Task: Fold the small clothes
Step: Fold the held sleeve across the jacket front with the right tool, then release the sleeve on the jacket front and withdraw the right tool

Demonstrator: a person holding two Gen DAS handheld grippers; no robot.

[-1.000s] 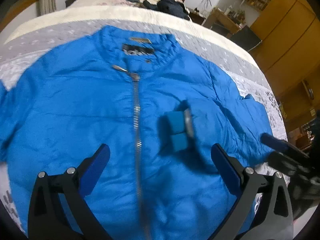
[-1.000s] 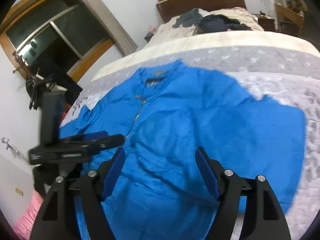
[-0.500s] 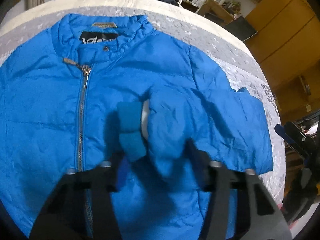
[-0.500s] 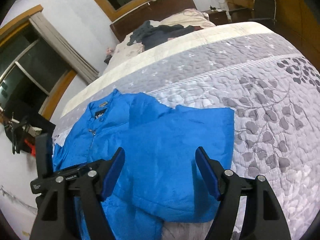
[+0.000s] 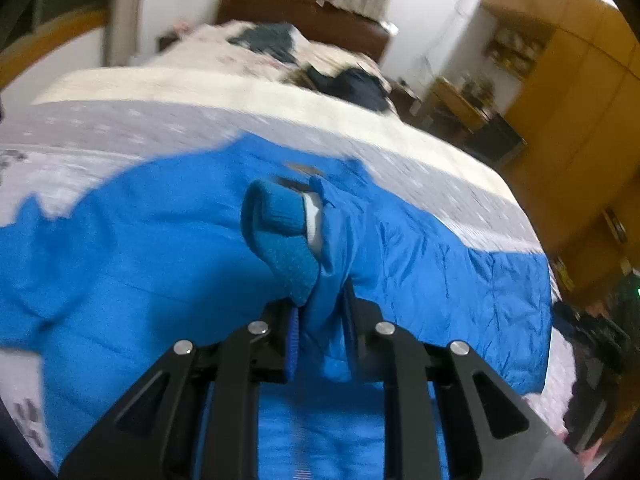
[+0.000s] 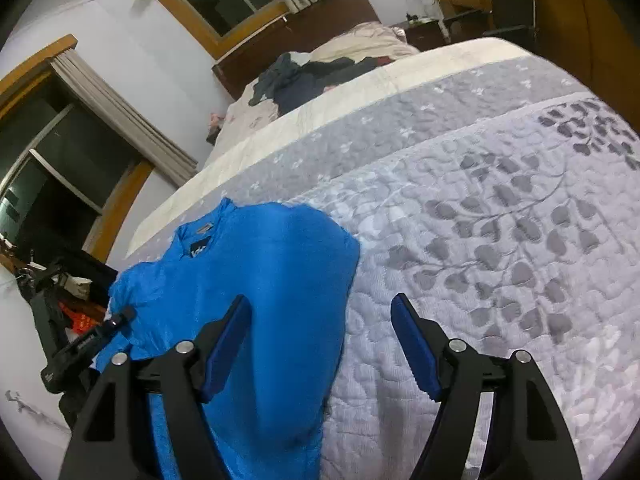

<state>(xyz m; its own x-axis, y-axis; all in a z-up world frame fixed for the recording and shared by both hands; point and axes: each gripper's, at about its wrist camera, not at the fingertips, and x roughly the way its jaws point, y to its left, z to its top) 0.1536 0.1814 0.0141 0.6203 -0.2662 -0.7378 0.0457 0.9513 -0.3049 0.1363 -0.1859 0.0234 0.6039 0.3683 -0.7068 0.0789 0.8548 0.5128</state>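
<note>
A bright blue zip jacket (image 5: 120,248) lies spread on a grey quilted bed. My left gripper (image 5: 318,320) is shut on the jacket's sleeve (image 5: 332,248), lifting it so the knit cuff (image 5: 280,232) stands up in front of the camera and hides the collar. In the right wrist view the jacket (image 6: 264,280) lies at the lower left, collar and label facing away. My right gripper (image 6: 322,344) stands open above the jacket's right edge and the bare quilt, with nothing between its fingers. The left gripper (image 6: 120,320) shows as a dark tool at the jacket's left side.
The grey leaf-patterned quilt (image 6: 500,240) stretches to the right of the jacket. A pile of dark clothes (image 6: 312,76) lies near the headboard. Wooden wardrobes (image 5: 568,92) and a desk stand on the right; windows with curtains (image 6: 100,120) on the left.
My left gripper shut on the folded sleeve near the cuff and raised it, tilting up toward the headboard. My right gripper stayed open and drifted right, over the jacket's edge and bare quilt.
</note>
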